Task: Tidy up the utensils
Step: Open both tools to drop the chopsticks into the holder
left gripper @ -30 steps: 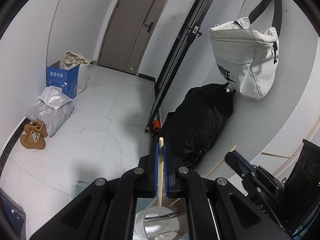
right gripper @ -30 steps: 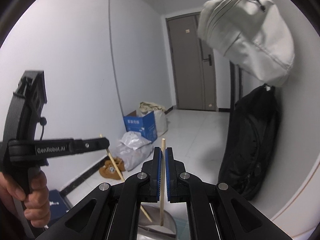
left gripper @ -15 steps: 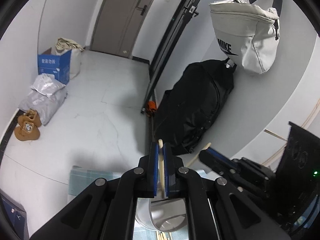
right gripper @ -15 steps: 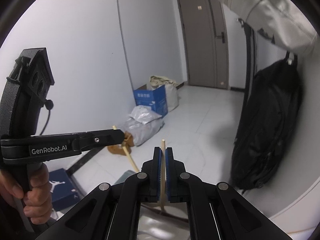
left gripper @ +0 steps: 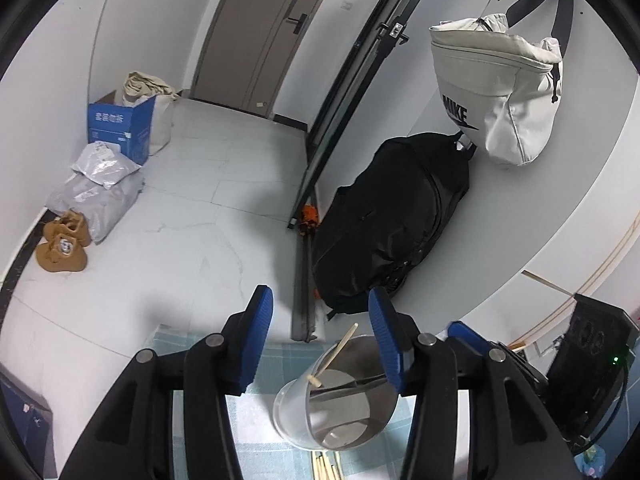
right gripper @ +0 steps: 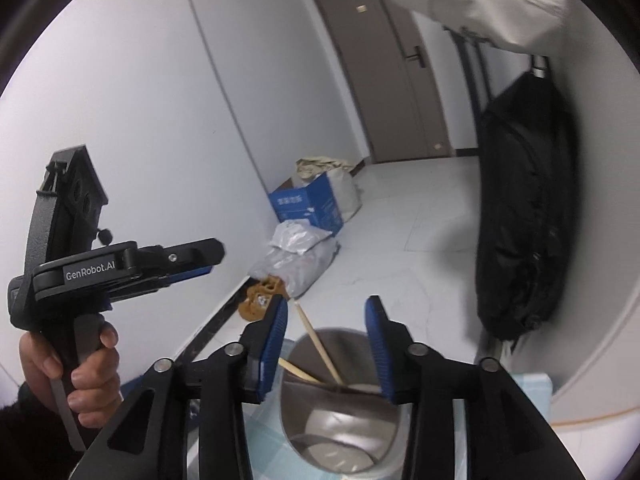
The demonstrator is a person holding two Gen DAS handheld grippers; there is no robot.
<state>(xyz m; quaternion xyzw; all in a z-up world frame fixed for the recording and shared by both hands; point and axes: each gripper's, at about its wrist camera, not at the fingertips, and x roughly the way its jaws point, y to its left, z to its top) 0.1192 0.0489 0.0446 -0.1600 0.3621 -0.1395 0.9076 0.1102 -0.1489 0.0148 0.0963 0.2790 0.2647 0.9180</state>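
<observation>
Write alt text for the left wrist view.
The open left claw hovers over a steel cup holding two wooden chopsticks, on a checked blue cloth. Behind are a black bag and a white Nike bag against the wall.

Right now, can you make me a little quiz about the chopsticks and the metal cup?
1. True or false: the left tongs are open.
2. Where are the two chopsticks? A) in the metal cup B) on the floor C) in the right tongs
3. Fill in: the chopsticks lean ____ the cup's rim.

Key: 1 true. 2 A. 3 against.
</observation>
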